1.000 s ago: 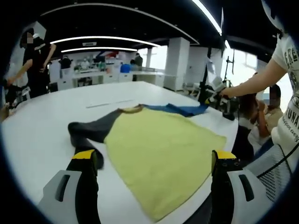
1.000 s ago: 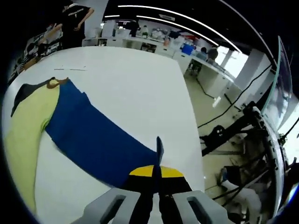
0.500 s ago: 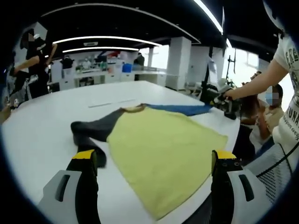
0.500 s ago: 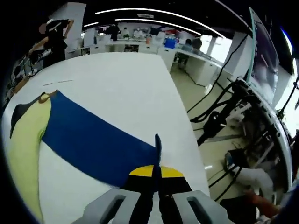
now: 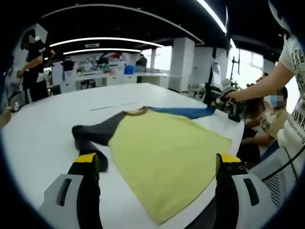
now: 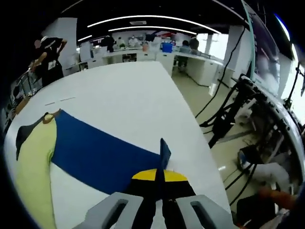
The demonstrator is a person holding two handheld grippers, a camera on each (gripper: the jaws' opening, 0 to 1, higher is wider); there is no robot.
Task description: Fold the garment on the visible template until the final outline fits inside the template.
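Since the earlier frames the right hand-held gripper (image 6: 159,183) has drawn the blue sleeve (image 6: 102,155) further out from the body; the sleeve now lies straighter and more taut. The left view is almost unchanged.

Right hand-held gripper: jaws pressed together, pinching the sleeve's cuff end, which stands up between them. From here the sleeve's long axis runs straight away toward the yellow body (image 6: 35,176), across the white surface (image 6: 128,100).

Left hand-held gripper (image 5: 155,174): jaws spread, holding nothing, hovering over the near hem of the body (image 5: 167,157). The dark sleeve (image 5: 93,133) lies crumpled just beyond its left jaw.

Judgement: the right one is nearer the blue sleeve; the fold should go back along that axis, onto the body. No template outline discernible.
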